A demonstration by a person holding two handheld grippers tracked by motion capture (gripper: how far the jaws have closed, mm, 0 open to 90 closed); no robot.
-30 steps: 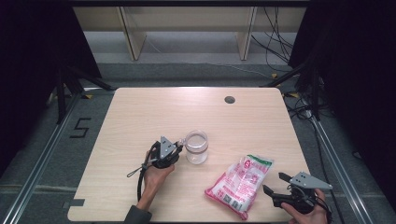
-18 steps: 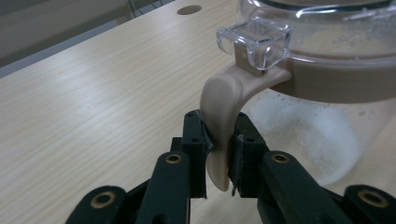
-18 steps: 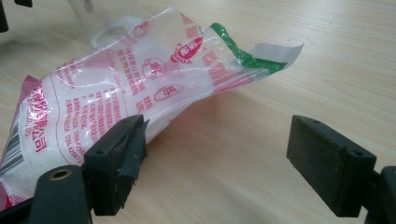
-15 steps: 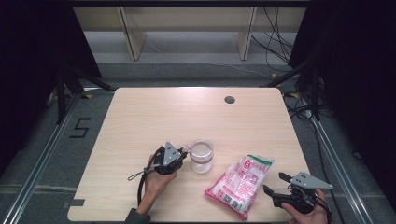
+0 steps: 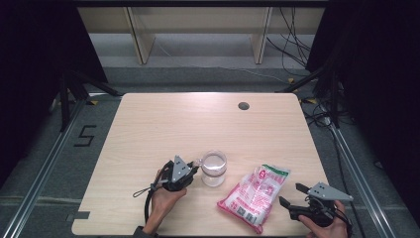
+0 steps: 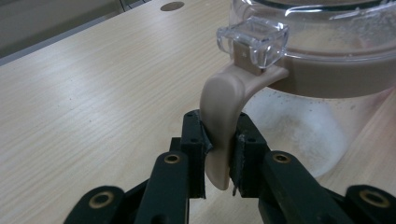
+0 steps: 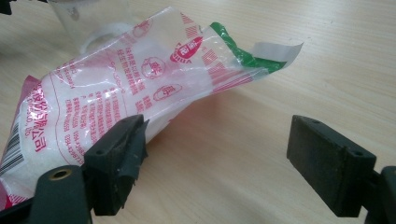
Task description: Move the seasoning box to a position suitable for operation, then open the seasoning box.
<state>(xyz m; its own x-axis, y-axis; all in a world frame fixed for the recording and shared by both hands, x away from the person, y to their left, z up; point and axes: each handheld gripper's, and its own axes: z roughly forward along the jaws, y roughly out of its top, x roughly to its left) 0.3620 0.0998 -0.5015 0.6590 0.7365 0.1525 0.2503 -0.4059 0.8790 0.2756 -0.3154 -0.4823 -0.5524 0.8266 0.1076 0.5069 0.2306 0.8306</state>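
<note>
A clear plastic jar (image 5: 214,167) with a beige handle (image 6: 219,121) stands on the wooden table (image 5: 198,124), left of centre near the front. My left gripper (image 5: 190,173) is shut on that handle; in the left gripper view the two pads (image 6: 194,140) pinch it from both sides. A pink-and-white bag (image 5: 255,191) of white granules lies flat to the right of the jar. My right gripper (image 5: 290,194) stands open just right of the bag; in the right gripper view the bag (image 7: 116,88) lies by the left pad (image 7: 119,154) with bare table between the jaws.
A dark round hole (image 5: 243,105) sits in the table's far right part. The table's front edge runs just below both hands. Pale shelving legs (image 5: 141,34) and loose cables (image 5: 297,29) lie on the floor beyond the far edge.
The left gripper has drawn the jar by its handle toward the front edge and slightly right. The right gripper and the bag have stayed put.
</note>
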